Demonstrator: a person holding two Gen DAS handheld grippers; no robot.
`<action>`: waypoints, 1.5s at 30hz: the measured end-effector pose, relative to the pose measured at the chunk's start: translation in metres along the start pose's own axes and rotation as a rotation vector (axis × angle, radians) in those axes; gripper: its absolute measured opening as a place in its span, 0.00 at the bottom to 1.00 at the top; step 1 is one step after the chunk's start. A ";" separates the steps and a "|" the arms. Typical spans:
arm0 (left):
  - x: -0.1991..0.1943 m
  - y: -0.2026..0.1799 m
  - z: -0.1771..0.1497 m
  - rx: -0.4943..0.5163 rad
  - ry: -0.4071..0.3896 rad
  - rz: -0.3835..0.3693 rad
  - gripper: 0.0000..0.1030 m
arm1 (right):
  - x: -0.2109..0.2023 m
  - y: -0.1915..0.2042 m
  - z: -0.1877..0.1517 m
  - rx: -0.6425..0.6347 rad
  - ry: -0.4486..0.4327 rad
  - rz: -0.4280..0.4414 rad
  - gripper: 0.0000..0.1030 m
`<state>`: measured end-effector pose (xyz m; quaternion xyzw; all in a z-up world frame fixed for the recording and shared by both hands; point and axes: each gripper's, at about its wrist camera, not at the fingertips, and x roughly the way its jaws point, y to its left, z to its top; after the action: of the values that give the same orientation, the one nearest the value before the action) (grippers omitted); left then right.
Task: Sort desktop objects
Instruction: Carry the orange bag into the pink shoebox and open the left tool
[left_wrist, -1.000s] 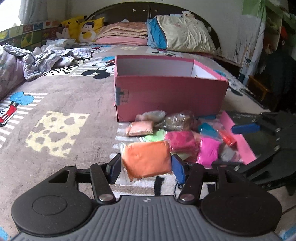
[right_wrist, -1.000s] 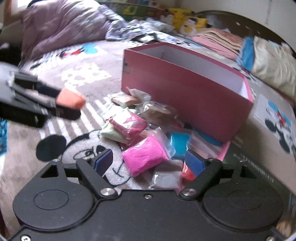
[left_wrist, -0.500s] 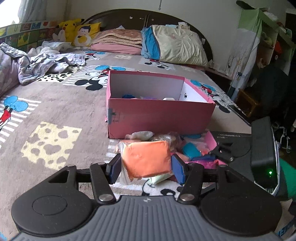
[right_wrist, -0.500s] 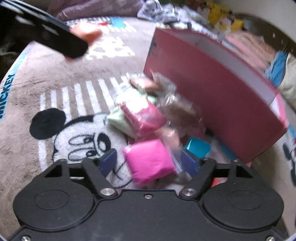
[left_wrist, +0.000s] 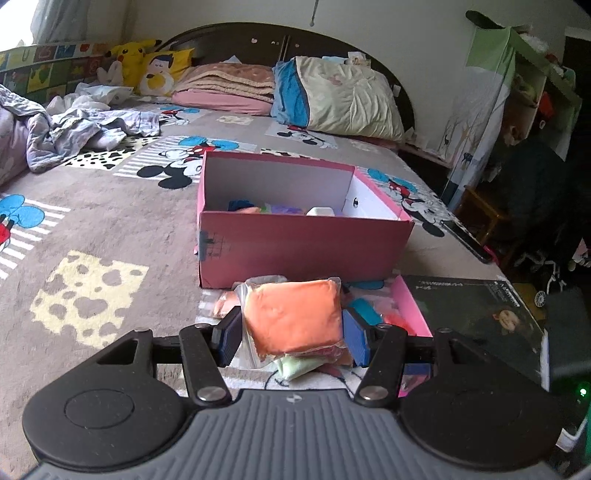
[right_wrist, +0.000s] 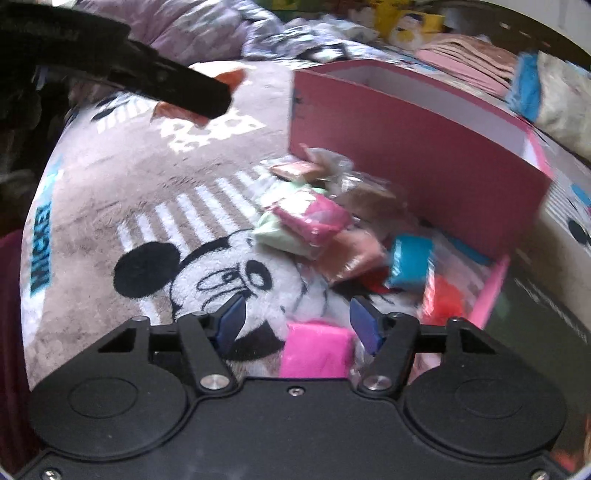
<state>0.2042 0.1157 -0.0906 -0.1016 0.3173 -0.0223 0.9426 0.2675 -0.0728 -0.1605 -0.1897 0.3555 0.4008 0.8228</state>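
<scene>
My left gripper is shut on an orange clay bag and holds it raised in front of the pink box, which has several coloured items inside. In the right wrist view the left gripper shows at upper left with the orange bag. My right gripper is open, with a bright pink clay bag lying low between its fingers. A pile of clay bags lies beside the pink box.
The box's pink lid lies at the right with a blue bag and a red bag on it. A dark book lies right of the lid. Pillows and crumpled clothes lie at the back of the bed.
My left gripper has risen with the orange bag, so the box's inside now shows. My right gripper has moved forward over the bright pink bag, which now sits closer between its fingers.
</scene>
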 end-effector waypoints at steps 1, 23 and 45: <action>0.000 0.000 0.002 0.000 -0.003 -0.001 0.55 | -0.001 0.000 -0.002 0.021 0.004 -0.011 0.62; 0.067 -0.001 0.092 0.062 -0.054 0.026 0.55 | 0.007 -0.012 -0.028 0.217 0.027 -0.003 0.62; 0.211 0.002 0.139 0.114 0.224 0.108 0.55 | 0.008 0.004 -0.033 0.188 0.022 0.027 0.59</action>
<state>0.4561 0.1202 -0.1084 -0.0276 0.4237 -0.0007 0.9054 0.2535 -0.0856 -0.1890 -0.1112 0.4029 0.3745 0.8277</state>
